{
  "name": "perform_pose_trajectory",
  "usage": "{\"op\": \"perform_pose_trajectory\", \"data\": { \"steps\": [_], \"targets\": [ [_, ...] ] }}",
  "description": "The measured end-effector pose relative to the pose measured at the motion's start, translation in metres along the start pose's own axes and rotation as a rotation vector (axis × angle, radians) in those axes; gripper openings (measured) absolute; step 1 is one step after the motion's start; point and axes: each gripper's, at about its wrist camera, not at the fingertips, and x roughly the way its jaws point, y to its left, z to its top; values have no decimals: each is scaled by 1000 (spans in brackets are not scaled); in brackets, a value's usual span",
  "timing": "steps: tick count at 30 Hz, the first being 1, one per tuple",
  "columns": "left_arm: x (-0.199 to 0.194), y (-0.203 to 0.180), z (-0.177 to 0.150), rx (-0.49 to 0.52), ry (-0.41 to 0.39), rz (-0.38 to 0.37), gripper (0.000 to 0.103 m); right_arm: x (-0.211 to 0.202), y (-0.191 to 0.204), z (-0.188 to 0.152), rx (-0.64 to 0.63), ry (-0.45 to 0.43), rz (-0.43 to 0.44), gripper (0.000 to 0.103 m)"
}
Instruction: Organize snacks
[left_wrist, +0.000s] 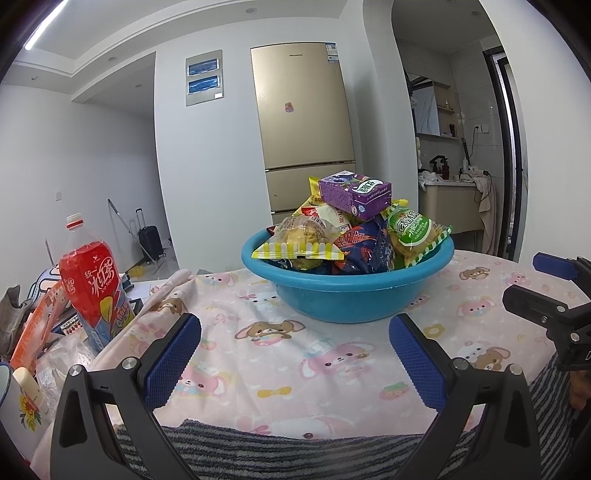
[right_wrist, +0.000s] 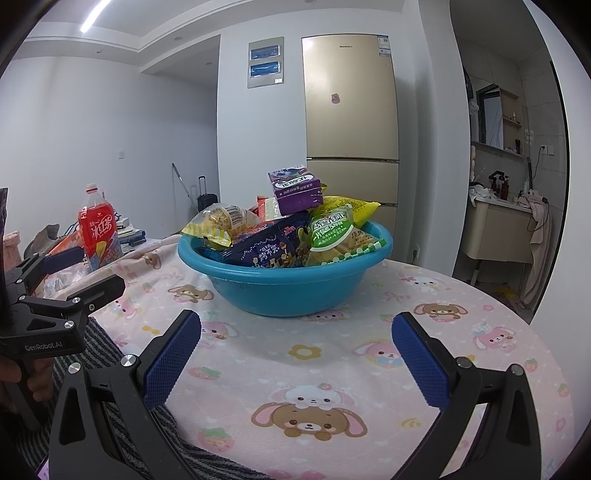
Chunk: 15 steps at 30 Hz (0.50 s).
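A blue plastic basin (left_wrist: 347, 295) (right_wrist: 284, 288) heaped with snack packets stands on a round table under a pink cartoon cloth (left_wrist: 288, 354) (right_wrist: 332, 373). A purple carton (left_wrist: 354, 194) (right_wrist: 295, 190) tops the heap, with a green packet (left_wrist: 413, 230) (right_wrist: 332, 232), a yellow-striped bread packet (left_wrist: 299, 240) (right_wrist: 218, 221) and a dark blue packet (right_wrist: 266, 247) below it. My left gripper (left_wrist: 295, 332) is open and empty, short of the basin. My right gripper (right_wrist: 295, 328) is open and empty too, also short of the basin. Each gripper shows at the other view's edge (left_wrist: 550, 288) (right_wrist: 74, 273).
A red drink bottle (left_wrist: 94, 284) (right_wrist: 99, 229) stands left of the table among books and clutter. A grey striped towel (left_wrist: 258, 446) lies at the near table edge. A gold fridge (left_wrist: 303, 122) is behind, a washroom counter (right_wrist: 498, 229) to the right.
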Motion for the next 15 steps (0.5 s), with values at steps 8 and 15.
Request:
{"op": "perform_pose_trajectory", "data": {
  "steps": [8,15],
  "targets": [
    [0,0,0,3,1,0,103,1,0,0,-5,-1,-1,103],
    [0,0,0,3,3,0,103,1,0,0,-5,0,-1,103]
  ]
}}
